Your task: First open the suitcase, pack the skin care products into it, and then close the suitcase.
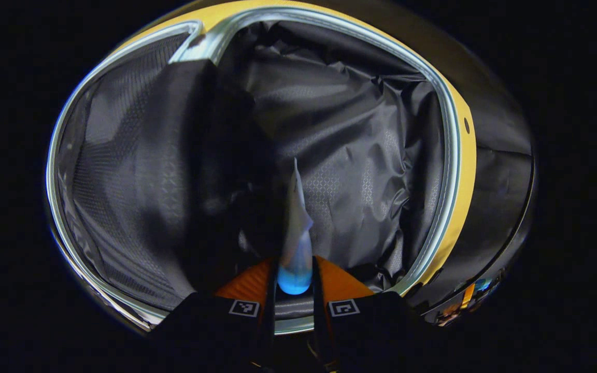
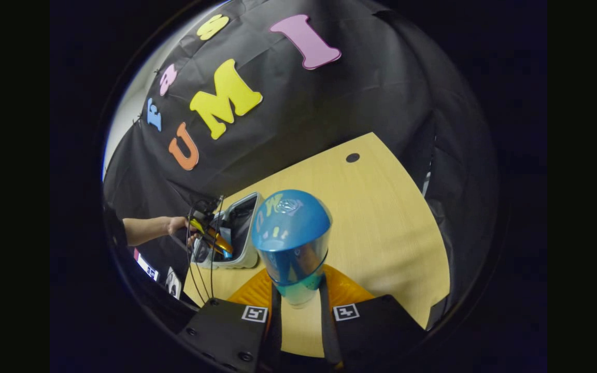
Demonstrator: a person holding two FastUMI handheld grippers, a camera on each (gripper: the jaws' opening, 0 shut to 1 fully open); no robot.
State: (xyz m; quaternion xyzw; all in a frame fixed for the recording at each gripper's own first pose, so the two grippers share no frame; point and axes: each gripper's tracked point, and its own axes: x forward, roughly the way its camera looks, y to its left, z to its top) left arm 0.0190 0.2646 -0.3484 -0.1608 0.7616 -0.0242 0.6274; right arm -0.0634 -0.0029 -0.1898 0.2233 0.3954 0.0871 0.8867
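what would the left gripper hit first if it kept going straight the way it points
Likely the dark lining of the open suitcase: the left gripper, shut on a tube, points straight into the shell, nothing else ahead. The tube's tip would touch first; depth is unclear.

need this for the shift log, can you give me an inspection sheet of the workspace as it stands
surface: light wooden table, with a round dark hole near its far edge.
job's things: suitcase open, dark lining bare where it shows; a tube with a blue end over its interior; a blue-capped bottle above the table.
clutter: nothing seen on the table beyond the suitcase.
grippers: left gripper shut on the tube, held by a hand at the suitcase; right gripper shut on the blue-capped bottle.
cables: thin dark cables hang from the left gripper across the table's near edge.
surroundings: black cloth wall behind the table.
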